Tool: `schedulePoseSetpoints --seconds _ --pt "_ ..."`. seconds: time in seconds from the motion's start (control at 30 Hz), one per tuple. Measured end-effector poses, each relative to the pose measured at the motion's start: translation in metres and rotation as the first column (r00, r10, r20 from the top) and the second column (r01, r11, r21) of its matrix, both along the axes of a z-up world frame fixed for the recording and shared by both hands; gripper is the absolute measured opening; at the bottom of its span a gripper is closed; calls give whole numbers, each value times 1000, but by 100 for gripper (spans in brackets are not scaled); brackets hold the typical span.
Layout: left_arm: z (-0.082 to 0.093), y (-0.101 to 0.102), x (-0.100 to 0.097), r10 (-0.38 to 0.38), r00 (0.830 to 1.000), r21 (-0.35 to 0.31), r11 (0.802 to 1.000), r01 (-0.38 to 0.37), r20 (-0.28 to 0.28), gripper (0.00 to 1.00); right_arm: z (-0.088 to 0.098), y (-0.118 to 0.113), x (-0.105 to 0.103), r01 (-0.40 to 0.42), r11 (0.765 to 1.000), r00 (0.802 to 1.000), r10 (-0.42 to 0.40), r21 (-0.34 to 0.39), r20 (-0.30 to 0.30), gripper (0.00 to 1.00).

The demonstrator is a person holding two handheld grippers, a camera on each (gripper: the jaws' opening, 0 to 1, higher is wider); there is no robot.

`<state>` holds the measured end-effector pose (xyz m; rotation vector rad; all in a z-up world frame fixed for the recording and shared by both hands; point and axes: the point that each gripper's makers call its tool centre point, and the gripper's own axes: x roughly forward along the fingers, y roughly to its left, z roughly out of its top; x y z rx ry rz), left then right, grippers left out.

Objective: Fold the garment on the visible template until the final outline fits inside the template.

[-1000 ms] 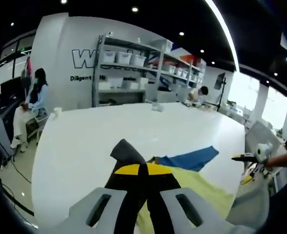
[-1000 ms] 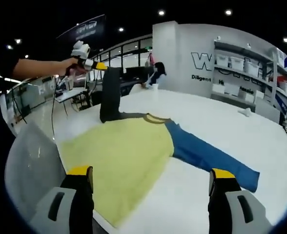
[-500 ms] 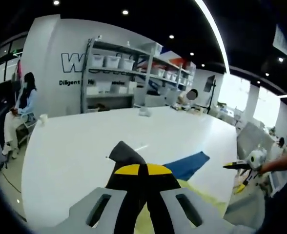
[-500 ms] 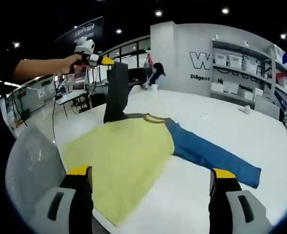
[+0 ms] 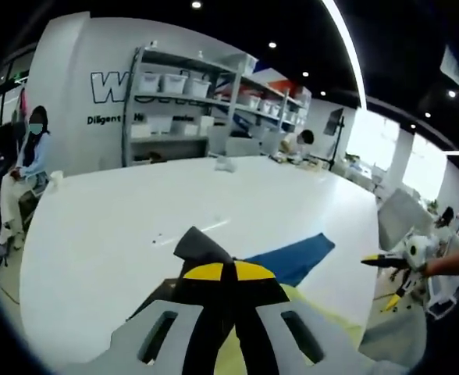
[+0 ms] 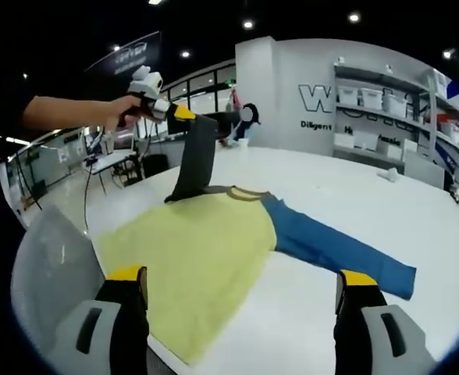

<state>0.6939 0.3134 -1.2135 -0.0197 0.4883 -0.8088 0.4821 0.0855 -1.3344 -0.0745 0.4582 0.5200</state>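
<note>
Gripping the dark sleeve (image 6: 194, 160), left gripper (image 6: 184, 116) lifts it off the table (image 6: 346, 195)

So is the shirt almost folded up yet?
Not nearly. The yellow shirt lies flat on the white table, its blue sleeve stretched out, so nothing looks folded. In hand: the left tongs are shut on the dark sleeve, lifting it. The right tongs hang open. All the folds remain.
</note>
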Motion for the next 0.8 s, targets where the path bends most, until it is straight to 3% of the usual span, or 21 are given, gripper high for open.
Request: schedulePoseSetpoints --seconds 0.23,0.8 --pt "-25 -11 6 30 998 35 999 -28 -47 1 1 -2 0 11 1000 1000 -11 17 -7 99" --pt "-68 -61 1 10 989 26 1000 -6 -146 1 1 -7 9 2 1000 1000 -2 16 -17 99"
